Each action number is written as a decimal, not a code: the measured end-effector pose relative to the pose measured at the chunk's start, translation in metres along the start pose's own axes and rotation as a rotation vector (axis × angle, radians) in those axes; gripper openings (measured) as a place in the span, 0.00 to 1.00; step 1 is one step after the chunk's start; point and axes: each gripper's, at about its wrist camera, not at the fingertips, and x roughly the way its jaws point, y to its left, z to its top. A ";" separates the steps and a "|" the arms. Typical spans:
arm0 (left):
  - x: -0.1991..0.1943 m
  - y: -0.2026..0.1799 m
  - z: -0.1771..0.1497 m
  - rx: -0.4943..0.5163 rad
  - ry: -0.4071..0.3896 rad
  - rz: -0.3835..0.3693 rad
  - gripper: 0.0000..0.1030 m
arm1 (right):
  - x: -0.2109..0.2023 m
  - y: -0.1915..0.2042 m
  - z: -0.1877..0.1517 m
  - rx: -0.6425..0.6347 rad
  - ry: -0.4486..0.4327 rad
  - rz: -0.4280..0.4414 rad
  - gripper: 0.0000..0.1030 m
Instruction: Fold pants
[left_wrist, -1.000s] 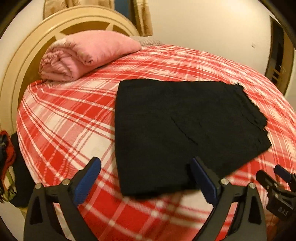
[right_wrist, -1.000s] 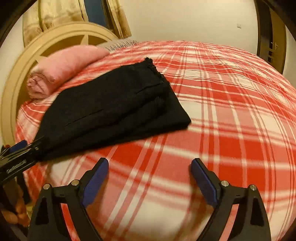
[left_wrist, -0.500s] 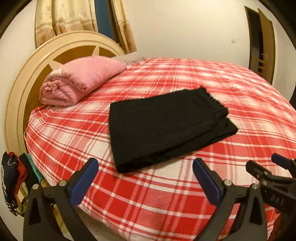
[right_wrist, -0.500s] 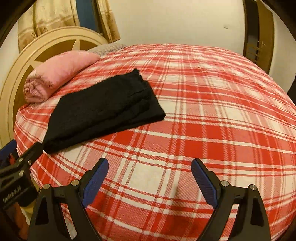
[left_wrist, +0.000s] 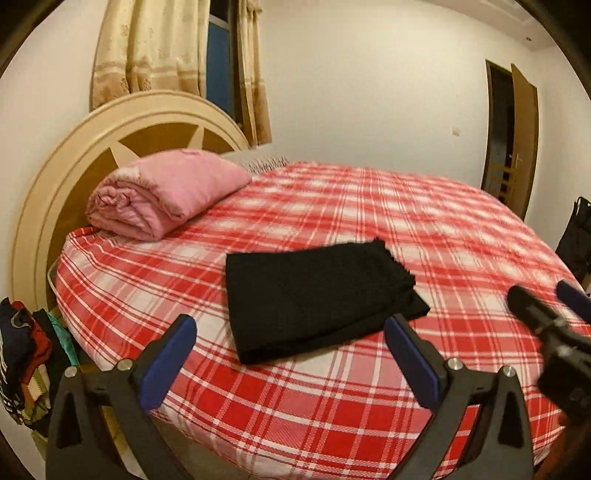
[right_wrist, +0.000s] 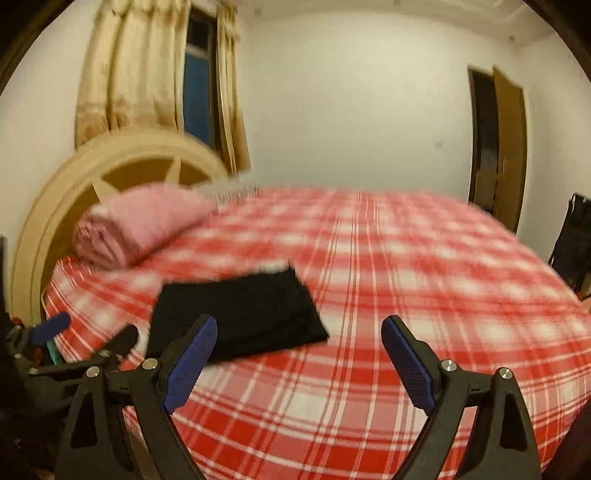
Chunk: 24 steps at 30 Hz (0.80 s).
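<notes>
The black pants (left_wrist: 314, 302) lay folded into a flat rectangle on the plaid bed (left_wrist: 369, 406); its right edge looked frayed. The left gripper (left_wrist: 290, 354) and the right gripper (right_wrist: 299, 354) were spread wide, empty.

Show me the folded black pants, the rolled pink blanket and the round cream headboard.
folded black pants (left_wrist: 314, 302), left wrist view, middle of the top layer.
rolled pink blanket (left_wrist: 166, 192), left wrist view, middle of the roll's upper side.
round cream headboard (left_wrist: 51, 177), left wrist view, outer cream rim.

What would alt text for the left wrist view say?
Folded black pants lie flat on a bed with a red plaid sheet, a rolled pink blanket behind. The left gripper hovers in front, jaws open and empty.
</notes>
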 end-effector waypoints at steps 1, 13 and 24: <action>-0.004 0.001 0.002 -0.001 -0.015 0.011 1.00 | -0.007 0.001 0.002 -0.005 -0.033 -0.008 0.89; -0.018 -0.006 0.005 0.027 -0.074 0.070 1.00 | -0.006 -0.005 -0.001 0.056 -0.044 0.005 0.89; -0.019 -0.005 0.004 0.030 -0.068 0.081 1.00 | -0.011 -0.006 -0.006 0.054 -0.056 0.008 0.89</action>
